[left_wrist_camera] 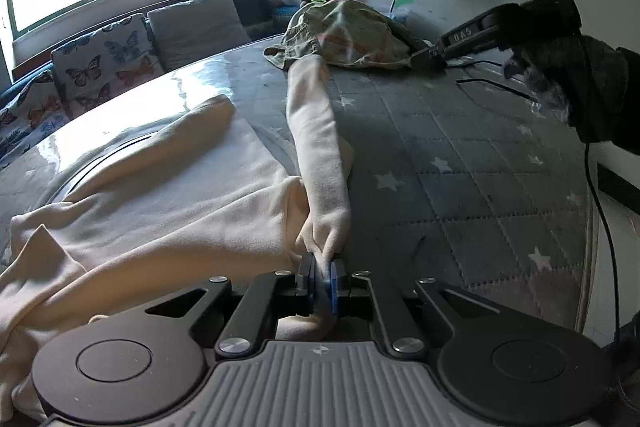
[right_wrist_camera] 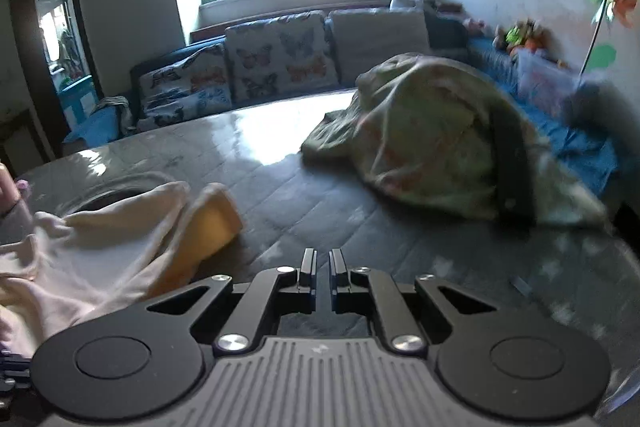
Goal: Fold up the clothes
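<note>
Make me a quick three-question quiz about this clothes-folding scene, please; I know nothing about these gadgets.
1. True or false: the left gripper is shut on the cream garment.
2. What lies between the right gripper's fingers? A) cream cloth B) nothing C) a cable
3. Fill in: the garment's stretched sleeve points toward the ____ cloth heap across the star-print mattress.

Key: 1 true; 2 B; 3 green patterned
</note>
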Demonstrator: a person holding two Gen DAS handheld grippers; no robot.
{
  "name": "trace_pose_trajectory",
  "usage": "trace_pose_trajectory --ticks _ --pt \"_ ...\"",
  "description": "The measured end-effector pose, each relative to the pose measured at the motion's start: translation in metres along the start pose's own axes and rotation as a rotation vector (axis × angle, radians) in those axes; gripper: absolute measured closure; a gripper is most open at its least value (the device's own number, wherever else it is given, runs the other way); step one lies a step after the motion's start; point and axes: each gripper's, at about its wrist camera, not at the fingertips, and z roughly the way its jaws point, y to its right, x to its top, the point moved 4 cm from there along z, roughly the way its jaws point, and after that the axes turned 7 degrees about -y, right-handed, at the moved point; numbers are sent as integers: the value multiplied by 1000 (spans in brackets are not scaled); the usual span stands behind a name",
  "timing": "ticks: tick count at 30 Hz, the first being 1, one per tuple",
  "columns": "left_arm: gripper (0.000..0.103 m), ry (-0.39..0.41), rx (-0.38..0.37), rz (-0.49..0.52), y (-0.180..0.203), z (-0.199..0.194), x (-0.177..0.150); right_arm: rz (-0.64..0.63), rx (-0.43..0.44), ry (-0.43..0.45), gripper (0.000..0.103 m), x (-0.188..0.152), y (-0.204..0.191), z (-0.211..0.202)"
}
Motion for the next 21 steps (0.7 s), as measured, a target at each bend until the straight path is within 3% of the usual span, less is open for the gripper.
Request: trace_pose_trajectory --ticks 3,6,10,17,20,21 --pt "94 -1 8 -17 -1 1 0 13 74 5 88 7 -16 9" --pt "93 -2 15 -27 -1 0 0 34 162 17 65 16 -37 19" --pt "91 1 14 -35 -1 -1 -1 52 118 -9 65 14 -49 34" --pt "90 3 12 -32 1 1 -1 117 67 -62 64 5 -29 62" --pt "90 4 13 -37 1 1 -2 122 84 -81 75 0 -31 72" --pt "90 4 13 -37 1 1 -2 120 86 -76 89 0 -33 72"
